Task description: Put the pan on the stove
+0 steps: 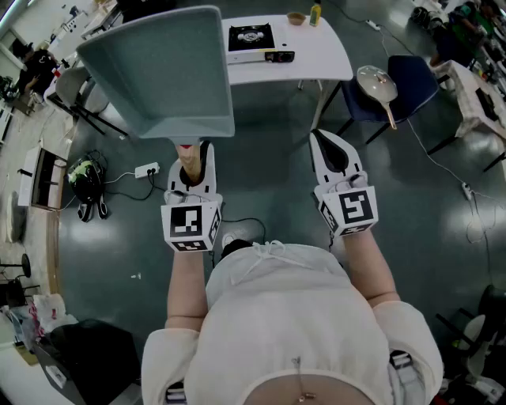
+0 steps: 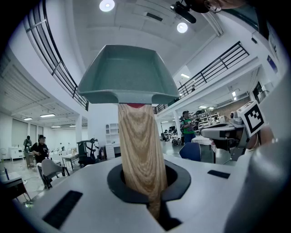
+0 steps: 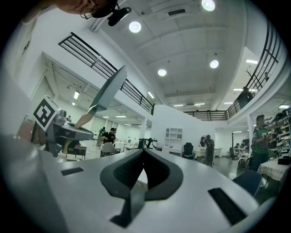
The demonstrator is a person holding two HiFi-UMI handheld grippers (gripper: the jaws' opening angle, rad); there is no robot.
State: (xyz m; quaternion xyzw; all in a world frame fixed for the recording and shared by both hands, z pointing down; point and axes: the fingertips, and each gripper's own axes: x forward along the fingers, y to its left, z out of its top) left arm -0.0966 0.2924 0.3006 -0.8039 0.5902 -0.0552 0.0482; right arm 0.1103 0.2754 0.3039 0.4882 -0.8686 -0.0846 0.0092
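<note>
Left gripper: fingers are clamping the light wooden handle of the square grey-green pan; right gripper: fingers are resting together, empty.

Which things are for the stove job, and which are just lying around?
For the job: square grey-green pan with wooden handle, clamped in left gripper; black tabletop stove.
Lying about: round lidded pan on blue chair; yellow bottle; white power strip.

No legible text, brand, number or label appears in any view. The only printed signs are black-and-white square markers on the left cube and right cube: patterns, not characters. Any print on the stove is too small to read.
</note>
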